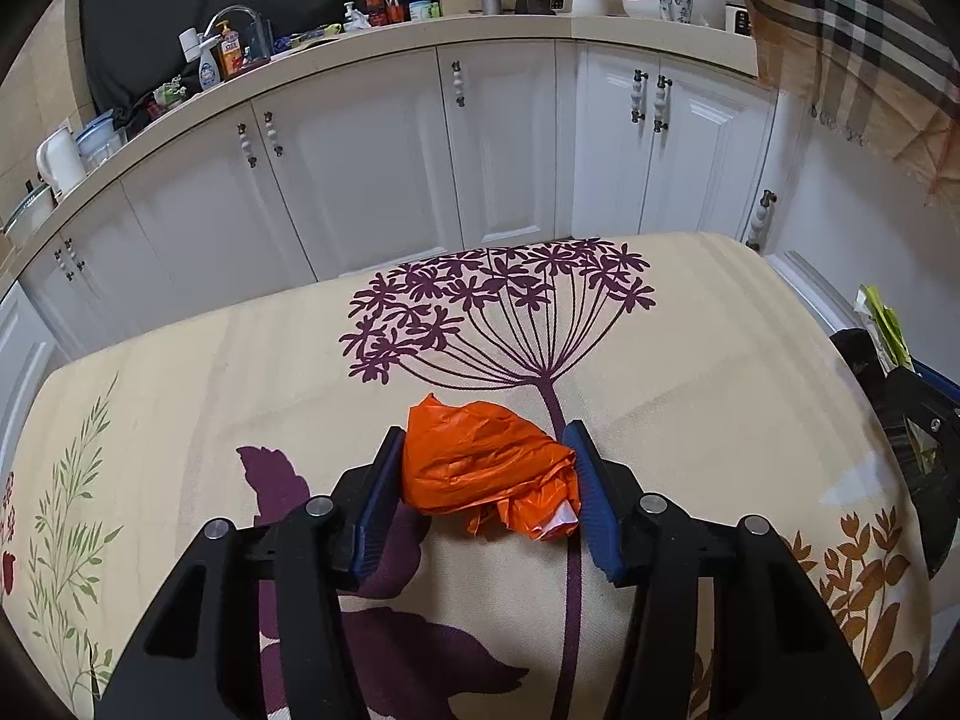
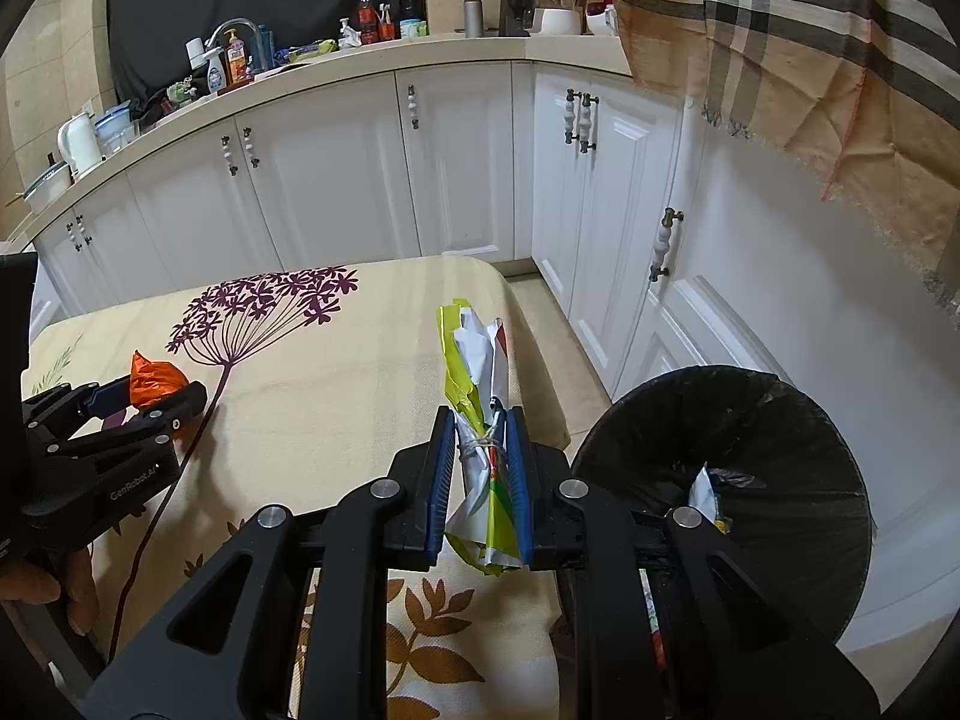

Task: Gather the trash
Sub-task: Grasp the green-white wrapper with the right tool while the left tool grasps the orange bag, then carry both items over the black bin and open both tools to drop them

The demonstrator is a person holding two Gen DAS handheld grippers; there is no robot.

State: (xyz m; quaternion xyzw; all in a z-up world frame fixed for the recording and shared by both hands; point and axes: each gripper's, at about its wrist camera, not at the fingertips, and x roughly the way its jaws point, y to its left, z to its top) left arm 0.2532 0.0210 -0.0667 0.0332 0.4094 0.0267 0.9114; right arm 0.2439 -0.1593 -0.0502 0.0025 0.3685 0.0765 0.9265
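A crumpled orange plastic bag (image 1: 486, 468) lies on the flowered tablecloth (image 1: 690, 396), and my left gripper (image 1: 483, 450) is closed on it, its blue pads pressing both sides. The bag also shows in the right wrist view (image 2: 153, 381), inside the left gripper (image 2: 147, 402). My right gripper (image 2: 480, 426) is shut on a crumpled yellow-green and white wrapper (image 2: 474, 372), held above the table's right edge. The wrapper tip shows at the right of the left wrist view (image 1: 882, 324). A bin with a black liner (image 2: 750, 456) stands on the floor to the right of the table, with some trash inside.
White kitchen cabinets (image 1: 372, 162) run behind the table, with a cluttered counter (image 1: 420, 30) above. A plaid cloth (image 2: 810, 48) hangs at the upper right. A strip of floor (image 2: 558, 336) lies between table and cabinets.
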